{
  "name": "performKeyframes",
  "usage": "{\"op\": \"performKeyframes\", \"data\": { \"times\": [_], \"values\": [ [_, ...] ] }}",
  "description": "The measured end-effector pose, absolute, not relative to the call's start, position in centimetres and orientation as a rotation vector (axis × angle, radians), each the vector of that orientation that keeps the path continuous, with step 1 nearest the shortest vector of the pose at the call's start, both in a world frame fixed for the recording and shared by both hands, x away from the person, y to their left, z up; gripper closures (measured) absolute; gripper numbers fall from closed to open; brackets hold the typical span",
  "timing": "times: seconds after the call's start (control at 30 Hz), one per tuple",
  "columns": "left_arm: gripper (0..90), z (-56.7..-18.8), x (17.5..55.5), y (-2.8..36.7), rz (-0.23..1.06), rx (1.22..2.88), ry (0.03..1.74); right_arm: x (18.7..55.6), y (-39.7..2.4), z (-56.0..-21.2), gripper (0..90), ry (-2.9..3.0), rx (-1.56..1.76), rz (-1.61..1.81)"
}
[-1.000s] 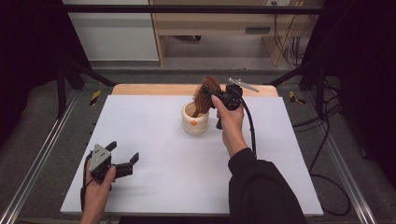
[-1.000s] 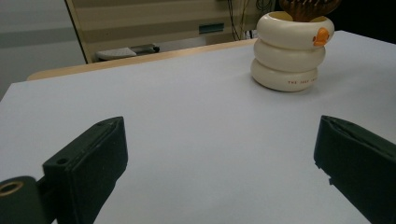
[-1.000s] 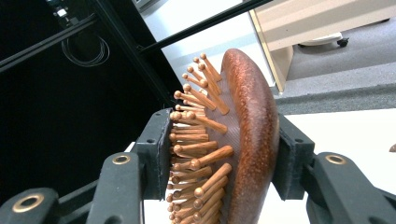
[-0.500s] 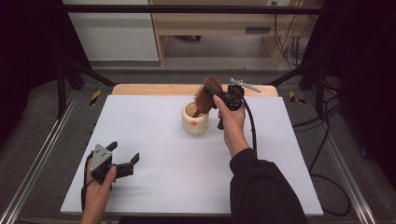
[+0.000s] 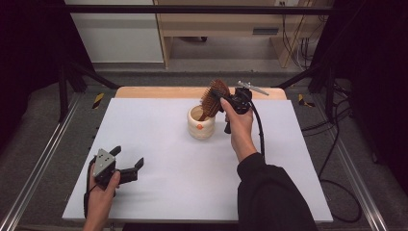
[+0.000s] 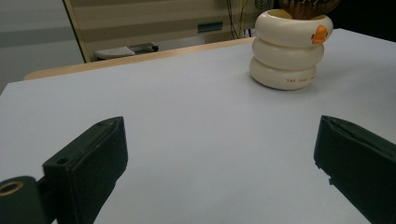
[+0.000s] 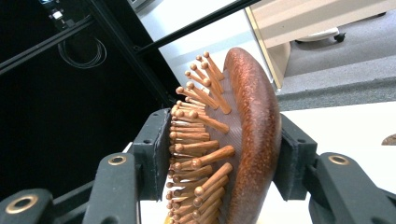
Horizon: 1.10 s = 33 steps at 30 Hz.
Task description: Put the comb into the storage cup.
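A brown wooden hairbrush [image 5: 211, 100] stands tilted with its handle down in a cream ringed cup [image 5: 200, 126] at the far middle of the white table [image 5: 159, 144]. My right gripper [image 5: 222, 98] is shut on the brush head; in the right gripper view one pad presses the wooden pins and the other the back of the hairbrush [image 7: 252, 126]. My left gripper [image 5: 129, 156] rests low at the near left, jaws wide apart with nothing between them. In the left gripper view the cup [image 6: 289, 51] stands far ahead to the right with the hairbrush [image 6: 308, 7] poking out of it.
A wooden strip [image 5: 159, 91] runs along the table's far edge. Metal rails [image 5: 43, 159] flank the left side, and black frame poles [image 5: 72, 82] stand at the far corners. A black cable [image 5: 262, 134] trails from the right gripper. Loose cables [image 5: 337, 159] lie on the floor at right.
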State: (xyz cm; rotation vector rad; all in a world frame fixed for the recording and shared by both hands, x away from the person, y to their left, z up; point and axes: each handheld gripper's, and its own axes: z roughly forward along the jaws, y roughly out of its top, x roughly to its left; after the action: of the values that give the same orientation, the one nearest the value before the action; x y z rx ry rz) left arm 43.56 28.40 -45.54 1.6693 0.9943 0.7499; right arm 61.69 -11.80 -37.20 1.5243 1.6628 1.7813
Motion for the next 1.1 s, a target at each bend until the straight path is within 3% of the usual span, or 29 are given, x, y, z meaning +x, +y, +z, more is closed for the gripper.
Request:
{"op": "performKeyframes", "data": {
  "times": [1.1],
  "values": [
    [3.0,-45.56,43.57,28.37,0.746,1.671,0.994,61.88,-12.1,-37.37,43.4,1.667,1.539,1.773]
  ]
}}
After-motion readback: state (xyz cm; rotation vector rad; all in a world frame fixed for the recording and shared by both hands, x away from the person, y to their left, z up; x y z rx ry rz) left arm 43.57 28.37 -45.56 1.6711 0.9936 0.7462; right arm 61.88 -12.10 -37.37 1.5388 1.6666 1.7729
